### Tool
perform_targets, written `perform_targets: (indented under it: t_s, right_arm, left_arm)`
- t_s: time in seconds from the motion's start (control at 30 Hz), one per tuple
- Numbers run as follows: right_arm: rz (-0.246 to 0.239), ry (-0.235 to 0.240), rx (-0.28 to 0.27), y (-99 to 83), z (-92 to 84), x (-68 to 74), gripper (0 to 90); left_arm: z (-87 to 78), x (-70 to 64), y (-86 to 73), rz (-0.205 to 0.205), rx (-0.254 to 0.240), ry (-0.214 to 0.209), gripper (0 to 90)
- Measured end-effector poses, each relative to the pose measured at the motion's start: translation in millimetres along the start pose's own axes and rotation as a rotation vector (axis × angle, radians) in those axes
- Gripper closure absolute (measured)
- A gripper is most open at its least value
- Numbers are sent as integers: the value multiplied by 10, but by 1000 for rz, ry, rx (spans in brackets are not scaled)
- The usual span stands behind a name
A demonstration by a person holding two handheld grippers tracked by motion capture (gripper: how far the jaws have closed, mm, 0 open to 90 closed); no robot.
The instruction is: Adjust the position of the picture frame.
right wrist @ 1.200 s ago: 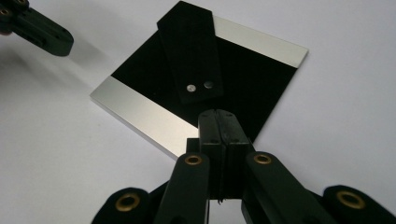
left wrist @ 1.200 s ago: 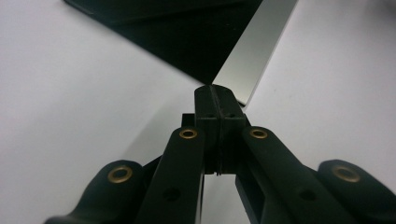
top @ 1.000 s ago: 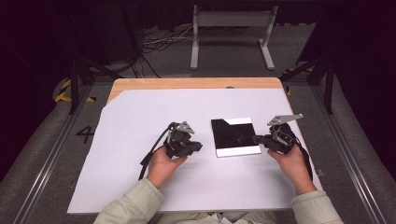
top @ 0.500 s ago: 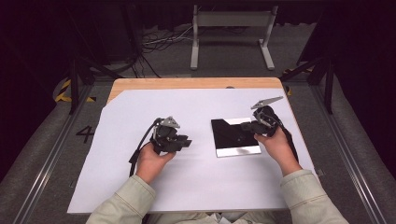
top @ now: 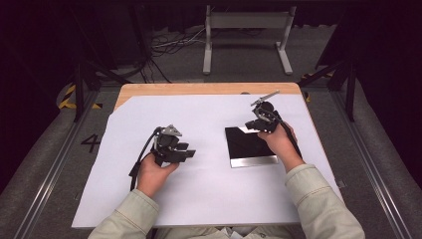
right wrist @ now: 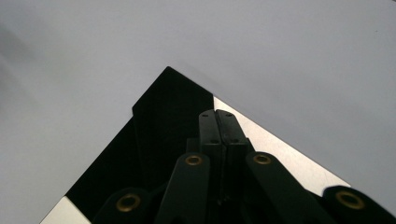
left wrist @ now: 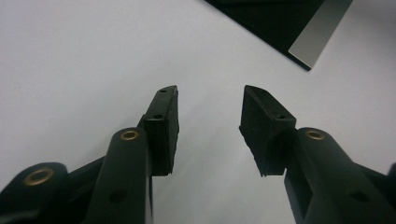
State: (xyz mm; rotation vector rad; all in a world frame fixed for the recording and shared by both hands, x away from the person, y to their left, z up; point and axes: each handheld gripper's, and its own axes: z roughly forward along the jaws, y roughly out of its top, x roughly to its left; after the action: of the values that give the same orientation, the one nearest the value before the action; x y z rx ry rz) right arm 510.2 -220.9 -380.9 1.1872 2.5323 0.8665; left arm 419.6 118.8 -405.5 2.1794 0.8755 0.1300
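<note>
White paper (top: pixel 209 194) is covering the bench; black folder (top: pixel 249 147) is lying toward its right edge. My right gripper (top: pixel 260 122), jaws pinched together w/ nothing held, is sitting over the folder's far corner. Left gripper (top: pixel 181 152), jaws just opening & empty, is pointing at it from further off.

One black sheet (top: pixel 248 145) lies between two grippers (top: pixel 185 154) (top: pixel 252 124).

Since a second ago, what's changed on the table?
The right gripper slid from the black sheet's right edge to its far corner, jaws shut. The left gripper drew away leftward; its jaws have just been opening, nothing between them. The sheet hasn't moved.
</note>
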Motion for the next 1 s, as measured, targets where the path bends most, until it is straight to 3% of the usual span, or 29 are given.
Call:
perform_targets:
  t_s: [0.3,0.6,1.0]
  right_arm:
    - [38,8,11,130,282,-71,898]
    - [83,21,-11,162,490,-120,898]
    - [118,-8,34,197,664,-103,899]
  left_arm:
    - [-50,47,-97,-24,9,20,550]
    - [-85,64,-157,-40,12,29,544]
    - [-79,68,-173,-43,21,30,535]
